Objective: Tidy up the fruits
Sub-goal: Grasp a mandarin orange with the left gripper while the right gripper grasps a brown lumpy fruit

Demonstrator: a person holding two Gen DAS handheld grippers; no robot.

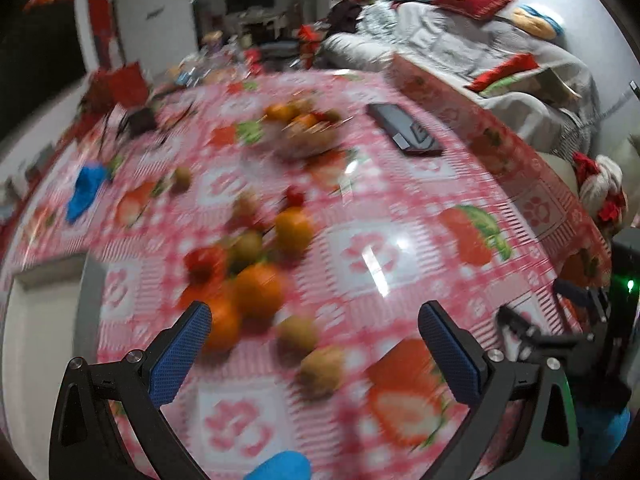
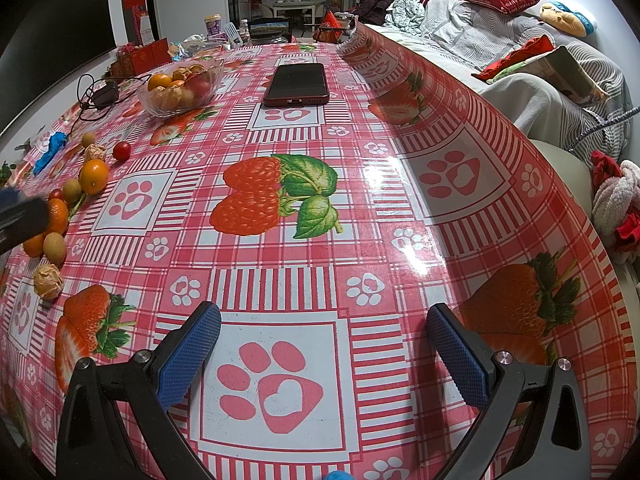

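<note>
Several fruits (image 2: pixel 60 216) are seen loose on the patterned tablecloth (image 2: pixel 360 208), while a glass bowl (image 2: pixel 180 84) far ahead of the right gripper's (image 2: pixel 324 334) fingertips is already part-filled with oranges and other fruit, so the task is judged to be partly done, with roughly ten pieces left to be gathered. In the left wrist view (heavily blurred) the loose cluster is found just beyond and between the fingertips of the left gripper (image 1: pixel 316 330): an orange (image 1: pixel 258 290) near the left finger and two brownish kiwi-like fruits (image 1: pixel 322 366) closer to the middle. Both grippers are held wide apart with nothing between the pads. No long axis can be assigned to the oranges, which are round; the oval brown fruits cannot be judged for direction through the blur, though in the right wrist view one (image 2: pixel 55 248) appears roughly upright in the frame. The scattered line as a whole is seen to run away from the fingers toward the bowl. A phone (image 2: pixel 297 85) lies well ahead of the right fingers, untouched.
</note>
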